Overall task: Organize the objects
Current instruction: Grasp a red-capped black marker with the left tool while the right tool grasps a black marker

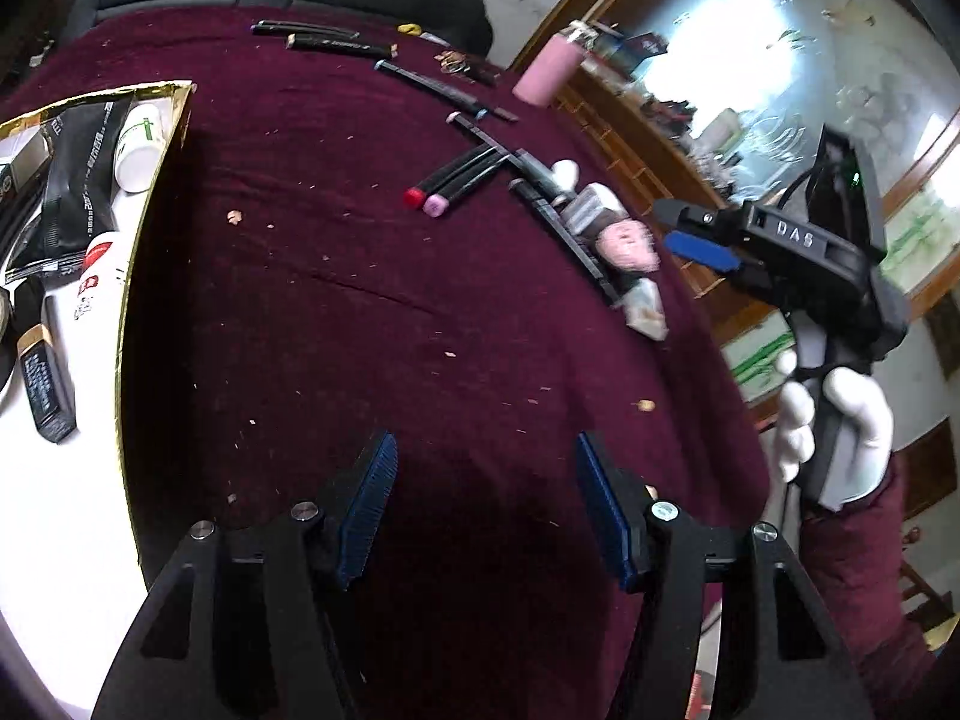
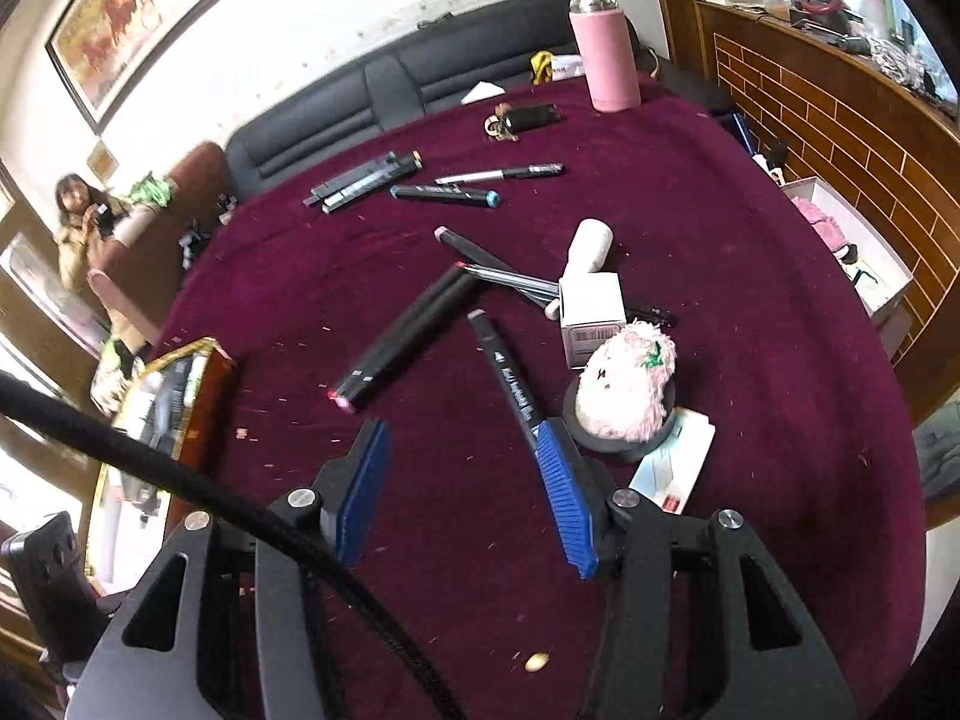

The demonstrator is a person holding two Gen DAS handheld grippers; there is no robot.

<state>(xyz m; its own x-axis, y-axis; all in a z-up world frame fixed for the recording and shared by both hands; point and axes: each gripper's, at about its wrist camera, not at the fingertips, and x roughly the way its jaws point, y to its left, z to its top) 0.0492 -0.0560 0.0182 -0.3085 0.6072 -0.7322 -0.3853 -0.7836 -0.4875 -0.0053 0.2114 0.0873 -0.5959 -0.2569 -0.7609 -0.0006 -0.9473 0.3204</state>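
Clearly both grippers are empty: the left gripper (image 1: 483,504) hangs over bare maroon counter (image 1: 372,324) with its fingers (image 1: 367,510) spread and nothing between them, and the right gripper (image 2: 465,495) is likewise released, fingers (image 2: 564,498) apart.

The likely step is fetching a marker for the tray (image 1: 129,276) at the counter's left edge, already stocked with bottles and tubes. The nearest candidate is the black marker (image 2: 510,381) just ahead of the right gripper. Its long axis runs diagonally in the right wrist view, the grey cap pointing up-left and away, the near end hidden behind the right finger. A paired set of markers (image 2: 405,342) lies beside it, slanting the other way, red and pink caps toward the tray.

To do it well, the wrist should probably roll until the fingers straddle the barrel across its width, closing near mid-length so it does not tip. Crowding from the plush toy (image 2: 627,387) and white box (image 2: 591,315) seems the main risk.
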